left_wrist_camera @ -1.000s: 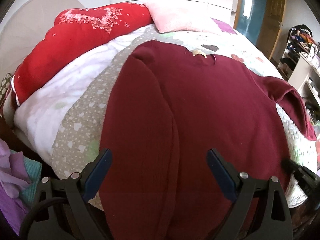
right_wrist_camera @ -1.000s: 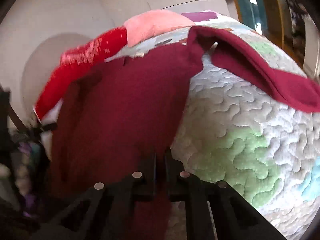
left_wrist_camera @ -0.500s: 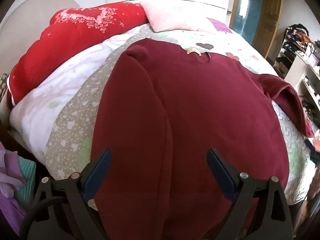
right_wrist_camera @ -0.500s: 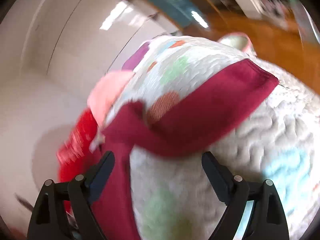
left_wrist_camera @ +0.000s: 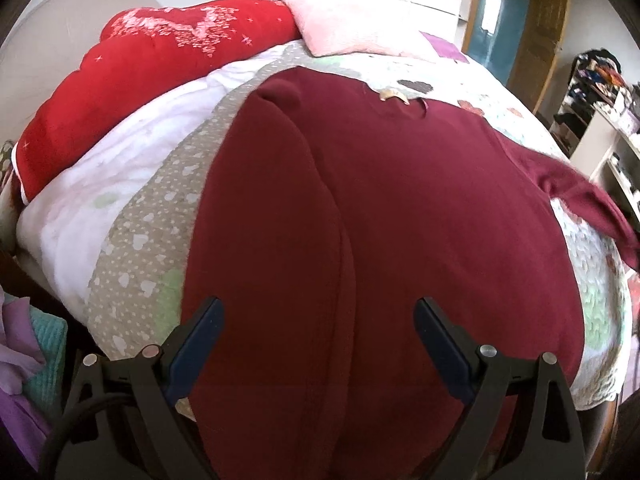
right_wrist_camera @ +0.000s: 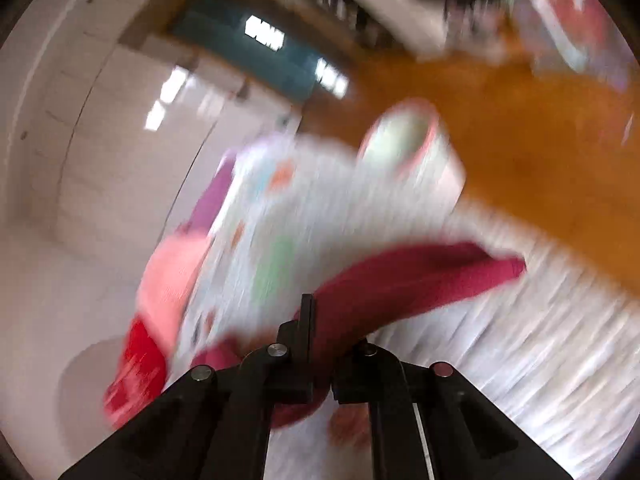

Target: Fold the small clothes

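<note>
The dark red sweater lies spread flat on the bed's quilt, collar away from me and hem nearest. Its left sleeve is already folded in along the body, while the right sleeve stretches out across the quilt toward the bed's edge. It looks like a soft, medium-weight knit: limp, nothing stiff, likely to drape and drag on the quilted cover rather than slide, so I judge it needs lifting clear, not pulling. The best holds are the seams and edges: the cuff, shoulder, hem corners.

My right hand-held gripper has its fingers drawn together on the right sleeve near where it joins the body; the view is badly blurred, so I can't tell exactly how much cloth is caught. My left hand-held gripper hovers over the hem with its fingers well apart, holding nothing.

Beyond the sweater, a red cushion and a pink pillow sit at the head of the bed.
</note>
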### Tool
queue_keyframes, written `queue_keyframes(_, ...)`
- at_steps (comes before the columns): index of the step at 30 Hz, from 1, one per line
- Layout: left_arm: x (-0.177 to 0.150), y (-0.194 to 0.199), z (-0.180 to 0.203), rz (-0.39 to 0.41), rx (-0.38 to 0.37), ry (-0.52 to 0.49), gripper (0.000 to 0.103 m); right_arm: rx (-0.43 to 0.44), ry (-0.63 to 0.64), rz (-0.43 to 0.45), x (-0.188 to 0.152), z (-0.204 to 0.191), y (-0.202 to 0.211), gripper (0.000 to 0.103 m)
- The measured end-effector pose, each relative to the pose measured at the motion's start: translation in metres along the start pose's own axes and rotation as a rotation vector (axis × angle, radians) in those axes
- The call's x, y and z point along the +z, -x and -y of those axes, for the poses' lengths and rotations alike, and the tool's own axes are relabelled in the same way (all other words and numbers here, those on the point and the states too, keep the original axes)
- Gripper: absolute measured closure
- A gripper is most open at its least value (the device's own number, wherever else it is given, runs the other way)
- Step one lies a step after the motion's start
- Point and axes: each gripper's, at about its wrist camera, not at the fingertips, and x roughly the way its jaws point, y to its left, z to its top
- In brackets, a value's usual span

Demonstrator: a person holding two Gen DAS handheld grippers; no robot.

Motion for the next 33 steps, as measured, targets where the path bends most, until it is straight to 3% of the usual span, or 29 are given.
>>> queue_keyframes(4, 0.004, -0.006, -0.015, -0.003, 0.001, 0.046, 0.008, -0.033, 0.083, 0.053, 0.031, -0.023, 0.011, 0.096)
queue_keyframes(7, 0.007, -0.010, -0.025, 0.002, 0.009, 0.068, 0.008, -0.060, 0.270, 0.058, 0.022, -0.069, 0.010, 0.096)
queue_keyframes(10, 0.016, -0.011, -0.037, 0.023, 0.005, 0.091, 0.008, -0.024, 0.379, 0.018, 0.004, -0.108, -0.003, 0.096)
queue_keyframes(14, 0.043, -0.011, -0.054, 0.101, -0.015, 0.148, 0.008, 0.021, 0.545, -0.098, -0.051, -0.168, -0.039, 0.096)
queue_keyframes(20, 0.094, -0.031, -0.099, 0.303, 0.049, 0.309, 0.008, 0.106, 0.732, -0.302, -0.161, -0.245, -0.100, 0.096)
queue_keyframes(24, 0.083, -0.048, -0.142, 0.385, 0.080, 0.429, 0.008, 0.154, 0.829, -0.441, -0.234, -0.282, -0.150, 0.096)
queue_keyframes(26, 0.078, -0.061, -0.154, 0.368, 0.087, 0.436, 0.008, 0.169, 0.880, -0.496, -0.270, -0.299, -0.171, 0.096)
queue_keyframes(28, 0.079, -0.075, -0.166, 0.314, 0.041, 0.456, 0.008, 0.183, 0.918, -0.553, -0.305, -0.313, -0.188, 0.096)
queue_keyframes(32, 0.076, -0.074, -0.171, 0.329, 0.004, 0.446, 0.008, 0.200, 0.984, -0.617, -0.338, -0.321, -0.205, 0.092)
queue_keyframes(33, 0.077, -0.076, -0.170, 0.325, -0.010, 0.437, 0.008, 0.196, 0.993, -0.622, -0.346, -0.321, -0.210, 0.086)
